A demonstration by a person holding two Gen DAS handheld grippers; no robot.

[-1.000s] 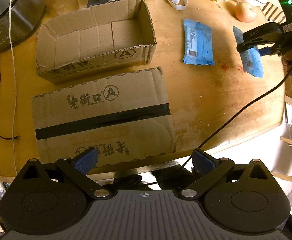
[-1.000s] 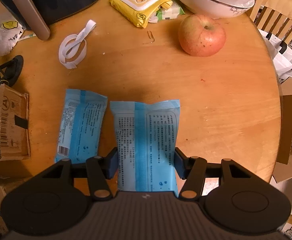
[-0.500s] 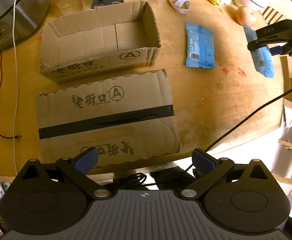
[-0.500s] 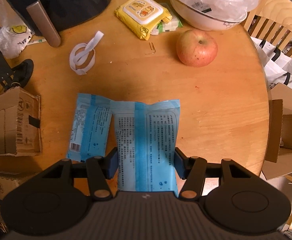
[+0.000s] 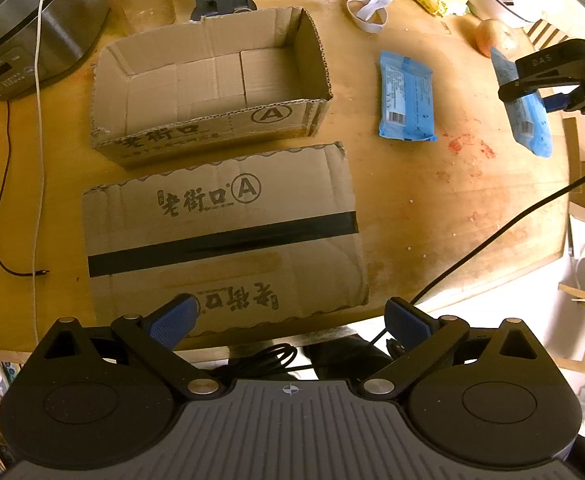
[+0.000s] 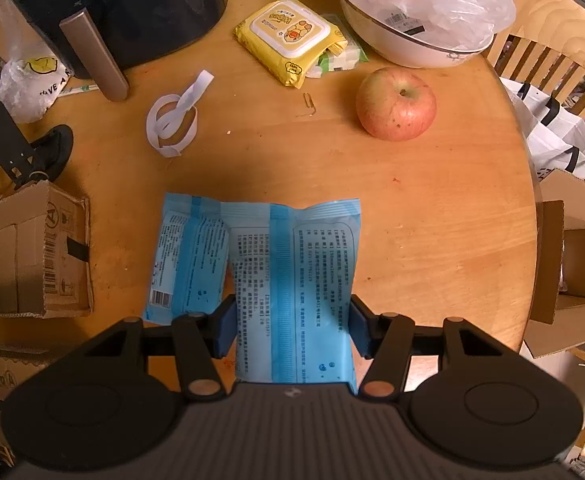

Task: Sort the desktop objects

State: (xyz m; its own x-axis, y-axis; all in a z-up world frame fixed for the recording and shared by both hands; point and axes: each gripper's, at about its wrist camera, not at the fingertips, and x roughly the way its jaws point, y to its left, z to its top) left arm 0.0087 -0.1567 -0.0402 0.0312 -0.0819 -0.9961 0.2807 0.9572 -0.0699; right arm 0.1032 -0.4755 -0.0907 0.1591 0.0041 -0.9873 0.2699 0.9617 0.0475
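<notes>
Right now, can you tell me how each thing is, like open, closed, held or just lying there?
Right tool: shut on a blue packet, lifted off the table.
Left tool: open, empty.
Other blue packet: flat on the table.
Open box: upright, nothing inside.
Taped box: closed.
Apple: whole, on the table.

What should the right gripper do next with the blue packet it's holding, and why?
Probably carry it across toward the open cardboard box. The right gripper is shut on one blue packet, which already hangs clear of the table, and the box looks empty. The second blue packet lies on the table, so it can wait.
</notes>
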